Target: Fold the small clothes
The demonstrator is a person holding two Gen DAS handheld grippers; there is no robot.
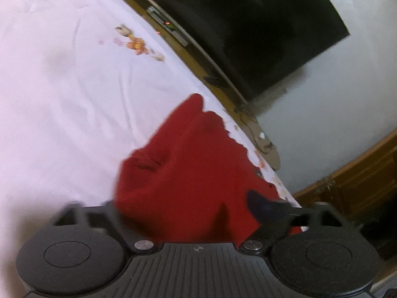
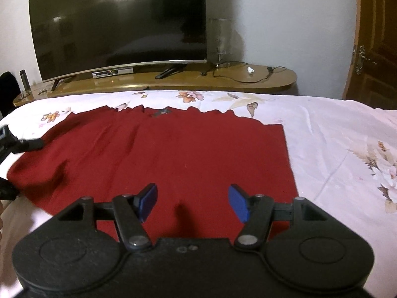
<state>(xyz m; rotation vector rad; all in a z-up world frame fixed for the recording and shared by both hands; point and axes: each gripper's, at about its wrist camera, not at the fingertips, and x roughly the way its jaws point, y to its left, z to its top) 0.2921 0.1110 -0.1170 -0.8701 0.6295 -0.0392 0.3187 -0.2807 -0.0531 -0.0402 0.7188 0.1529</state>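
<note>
A dark red garment (image 2: pixel 173 159) lies spread flat on a white floral bedsheet (image 2: pixel 335 149). My right gripper (image 2: pixel 192 202) is open and empty, its blue pads wide apart just above the garment's near edge. In the left wrist view the garment (image 1: pixel 193 173) bunches up over my left gripper (image 1: pixel 188 211). One blue pad (image 1: pixel 263 206) shows on the right; the left finger is hidden under the cloth. The jaws look wide apart with cloth lying between them. The left gripper also shows at the garment's left edge in the right wrist view (image 2: pixel 15 164).
A large dark TV (image 2: pixel 119 24) stands on a wooden shelf (image 2: pixel 273 77) beyond the bed, with a set-top box (image 2: pixel 111 72), cables and a glass lamp (image 2: pixel 220 39). A wooden door (image 2: pixel 374 42) is at the right. The sheet (image 1: pixel 62 87) stretches left.
</note>
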